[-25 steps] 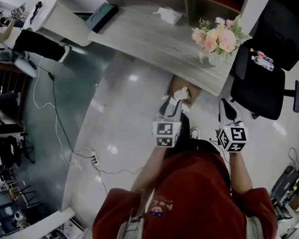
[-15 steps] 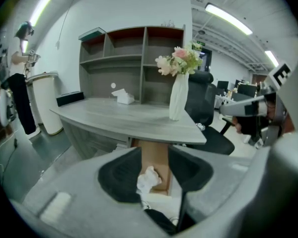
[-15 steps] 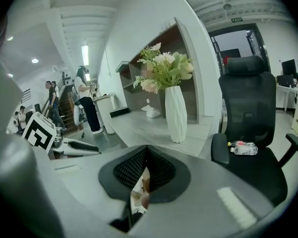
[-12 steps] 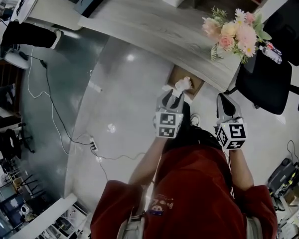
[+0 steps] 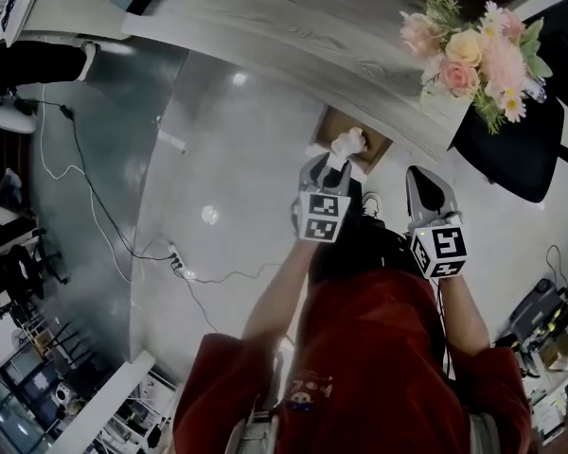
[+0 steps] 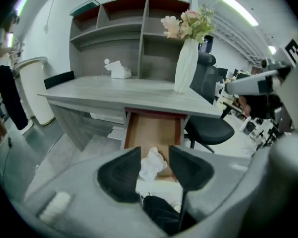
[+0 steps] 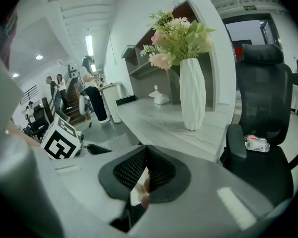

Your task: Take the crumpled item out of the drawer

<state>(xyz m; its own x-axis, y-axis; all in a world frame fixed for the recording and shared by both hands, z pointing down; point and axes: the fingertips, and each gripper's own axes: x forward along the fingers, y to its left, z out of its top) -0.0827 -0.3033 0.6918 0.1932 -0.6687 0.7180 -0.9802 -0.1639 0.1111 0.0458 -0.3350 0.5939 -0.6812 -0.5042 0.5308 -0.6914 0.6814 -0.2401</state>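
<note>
Left gripper (image 5: 331,166): jaws clamped on the crumpled white paper (image 6: 151,163), which sits at the front end of the open drawer (image 6: 154,130). The drawer projects from under the counter's (image 5: 293,26) front edge, near its right end. Right gripper (image 7: 145,155): jaws pressed together, nothing between them, held beside the left. Vase of flowers (image 6: 186,66): upright at the counter's right end.
</note>
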